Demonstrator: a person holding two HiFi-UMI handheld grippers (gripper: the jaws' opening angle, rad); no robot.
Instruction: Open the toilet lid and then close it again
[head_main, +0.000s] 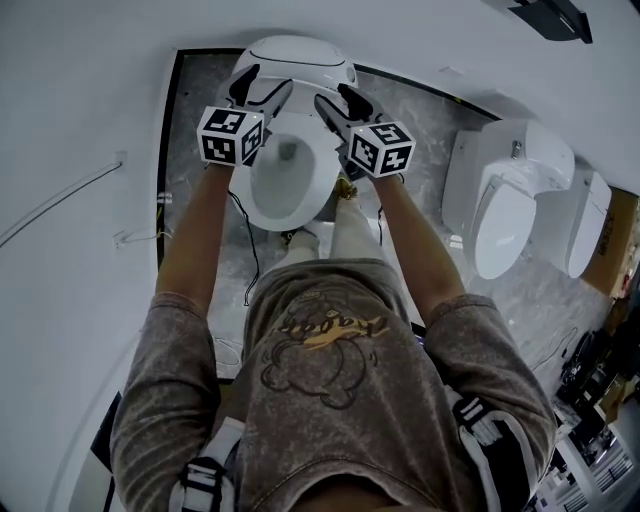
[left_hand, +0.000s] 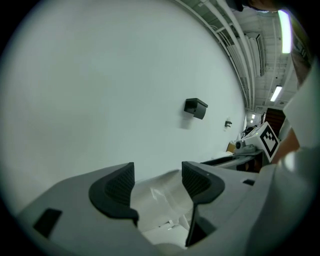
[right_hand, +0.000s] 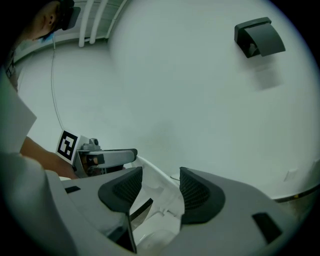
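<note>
The left gripper (head_main: 262, 88) and right gripper (head_main: 340, 102) hold ribbed black jaws apart, apparently straddling the glossy white toilet lid (head_main: 300, 50).

Grey printed T-shirt (head_main: 330, 400); grey left tool (left_hand: 157, 172), right tool (right_hand: 161, 176).

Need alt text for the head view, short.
Seen from above, a person stands over an open toilet, left gripper and right gripper both at its raised white lid, jaws apart. Two more white toilets stand to the right on a grey stone floor.

Second toilet (head_main: 507, 215) at right; black box (right_hand: 260, 37) on white wall
</note>
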